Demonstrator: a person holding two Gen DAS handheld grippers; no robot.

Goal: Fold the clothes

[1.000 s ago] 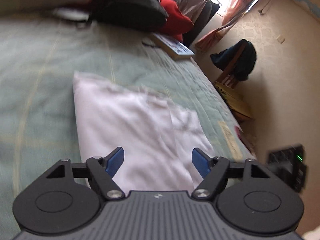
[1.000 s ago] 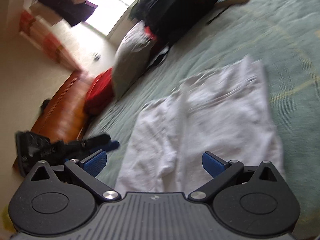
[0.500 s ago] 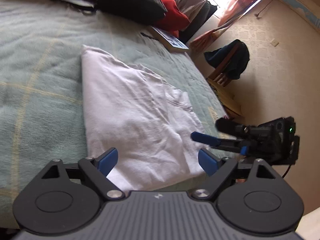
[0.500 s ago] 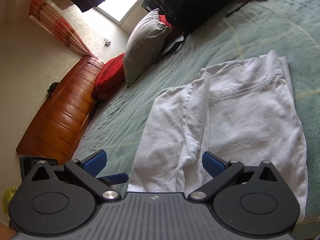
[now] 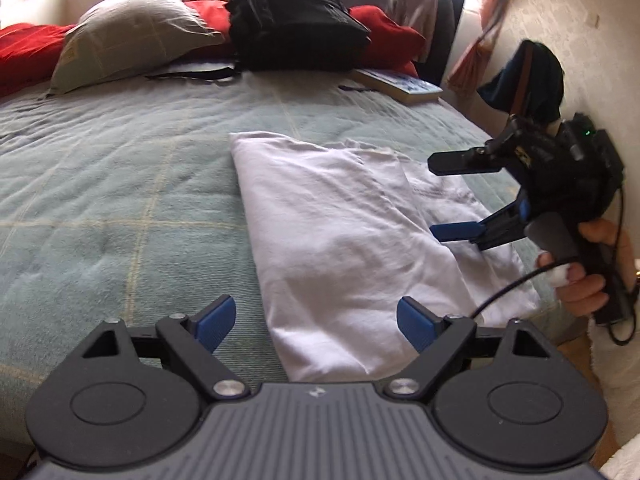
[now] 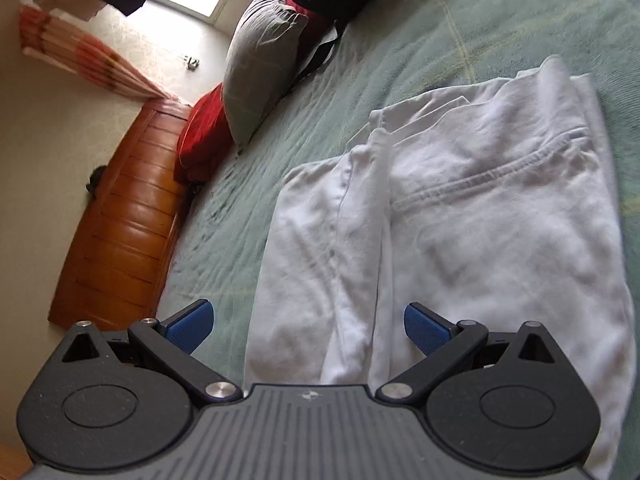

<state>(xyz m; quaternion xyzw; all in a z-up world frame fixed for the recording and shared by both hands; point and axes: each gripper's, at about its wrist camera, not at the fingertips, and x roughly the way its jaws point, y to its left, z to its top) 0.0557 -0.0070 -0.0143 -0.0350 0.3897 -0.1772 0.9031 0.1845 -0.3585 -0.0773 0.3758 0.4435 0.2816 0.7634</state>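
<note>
A white garment (image 5: 344, 232) lies folded on the green checked bedspread (image 5: 120, 184), one half laid over the other. It also shows in the right wrist view (image 6: 460, 232) with a stitched seam across it. My left gripper (image 5: 316, 322) is open and empty, just above the garment's near edge. My right gripper (image 6: 308, 326) is open and empty over the garment's right edge. It also shows in the left wrist view (image 5: 452, 196), held by a hand, jaws wide apart.
At the head of the bed are a grey pillow (image 5: 132, 40), red cushions (image 5: 24, 52), a black backpack (image 5: 296, 28) and a book (image 5: 404, 86). A wooden bed board (image 6: 128, 216) runs along one side. A dark cloth hangs on a chair (image 5: 524, 76) by the wall.
Both grippers have drawn back and risen from the garment. The left view has swung to face the head of the bed. The right gripper now hovers over the garment's right edge.
</note>
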